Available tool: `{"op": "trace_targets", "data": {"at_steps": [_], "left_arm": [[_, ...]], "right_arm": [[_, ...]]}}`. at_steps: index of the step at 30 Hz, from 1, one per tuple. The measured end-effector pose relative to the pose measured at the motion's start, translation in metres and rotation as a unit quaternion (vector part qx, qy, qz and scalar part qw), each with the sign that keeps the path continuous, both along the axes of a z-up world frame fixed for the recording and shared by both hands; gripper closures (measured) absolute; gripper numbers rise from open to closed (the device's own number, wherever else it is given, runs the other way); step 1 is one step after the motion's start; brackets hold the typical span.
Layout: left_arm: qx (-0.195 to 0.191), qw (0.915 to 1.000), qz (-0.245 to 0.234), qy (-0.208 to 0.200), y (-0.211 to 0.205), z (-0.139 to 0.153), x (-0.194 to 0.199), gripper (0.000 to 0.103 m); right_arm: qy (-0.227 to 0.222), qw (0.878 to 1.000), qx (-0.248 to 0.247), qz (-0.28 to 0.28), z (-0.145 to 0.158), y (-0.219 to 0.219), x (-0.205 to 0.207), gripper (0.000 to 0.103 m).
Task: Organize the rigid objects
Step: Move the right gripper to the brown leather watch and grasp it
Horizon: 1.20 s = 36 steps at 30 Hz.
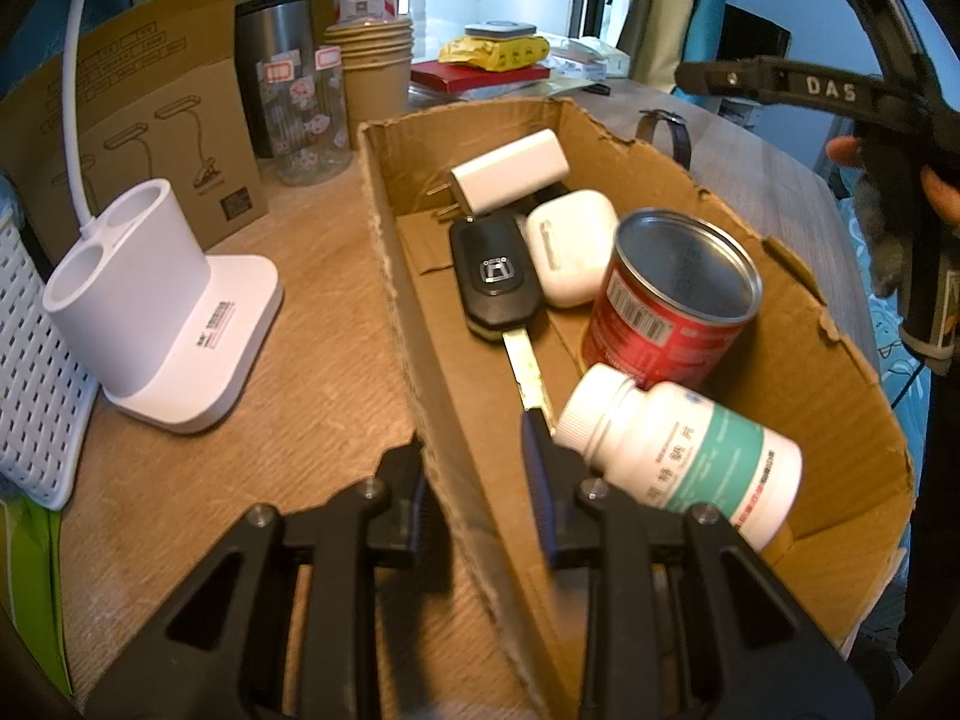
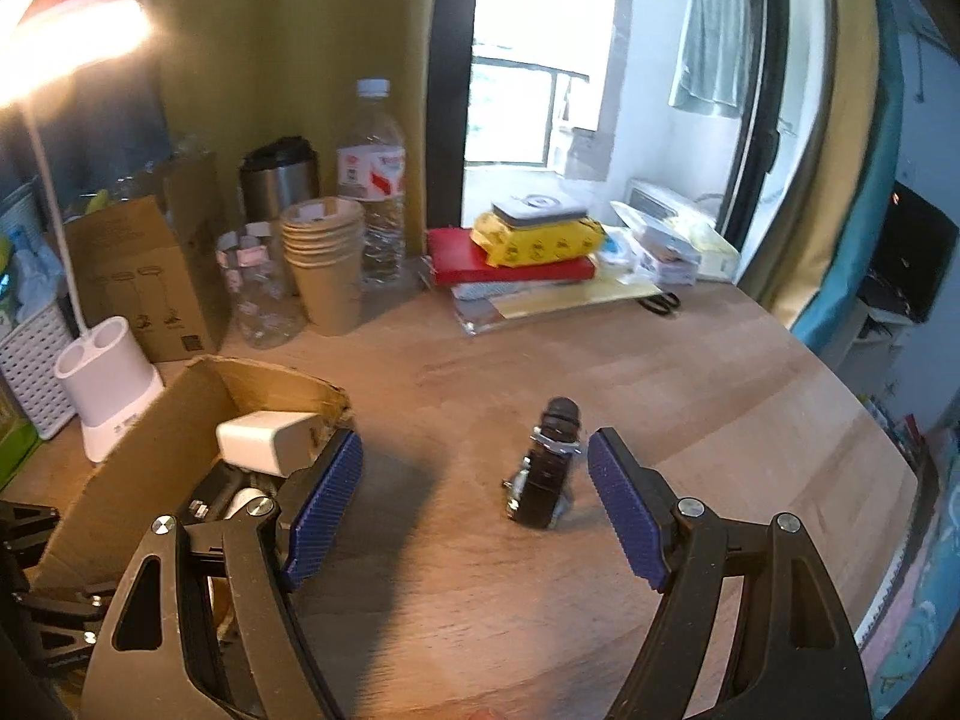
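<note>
An open cardboard box (image 1: 798, 324) holds a white charger (image 1: 510, 171), a white earbud case (image 1: 573, 246), a black car key (image 1: 495, 276), a red can (image 1: 672, 294) and a white pill bottle (image 1: 678, 450). My left gripper (image 1: 477, 462) straddles the box's near-left wall, its pads closed on the cardboard. In the right wrist view a dark wristwatch (image 2: 546, 468) lies on the wooden table. My right gripper (image 2: 477, 441) hovers open around it, the watch nearer the right finger and untouched. The box (image 2: 150, 438) sits just left of that gripper.
A white lamp base (image 1: 162, 300) and a white basket (image 1: 36, 372) stand left of the box. Paper cups (image 2: 327, 258), a water bottle (image 2: 372, 180), a steel tumbler (image 2: 279, 180), stacked books (image 2: 510, 270) and scissors (image 2: 660, 302) line the back. The table edge (image 2: 870, 420) curves away at the right.
</note>
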<state>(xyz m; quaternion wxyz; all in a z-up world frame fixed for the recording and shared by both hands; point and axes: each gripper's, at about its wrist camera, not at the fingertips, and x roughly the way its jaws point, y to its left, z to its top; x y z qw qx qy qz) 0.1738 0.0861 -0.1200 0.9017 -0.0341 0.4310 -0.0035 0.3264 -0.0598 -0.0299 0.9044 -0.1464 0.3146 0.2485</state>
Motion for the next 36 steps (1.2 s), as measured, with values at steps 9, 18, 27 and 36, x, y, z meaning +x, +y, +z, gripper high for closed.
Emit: {"op": "trace_targets", "data": {"at_steps": [9,18,27,36], "left_arm": [[0.000,1.0000,0.000,0.000,0.001,0.000,0.000,0.074],[0.000,1.0000,0.000,0.000,0.000,0.000,0.000,0.074],[0.000,1.0000,0.000,0.000,0.000,0.000,0.000,0.074],[0.000,1.0000,0.000,0.000,0.000,0.000,0.000,0.073]], "right_arm": [[0.016,1.000,-0.015,-0.020,-0.021,-0.006,0.018,0.023],[0.040,0.998,-0.029,-0.035,-0.047,-0.009,0.039,0.023],[0.038,0.995,-0.074,-0.047,-0.067,-0.003,0.054,0.023],[0.055,0.993,-0.086,-0.057,-0.085,-0.004,0.071,0.023]]}}
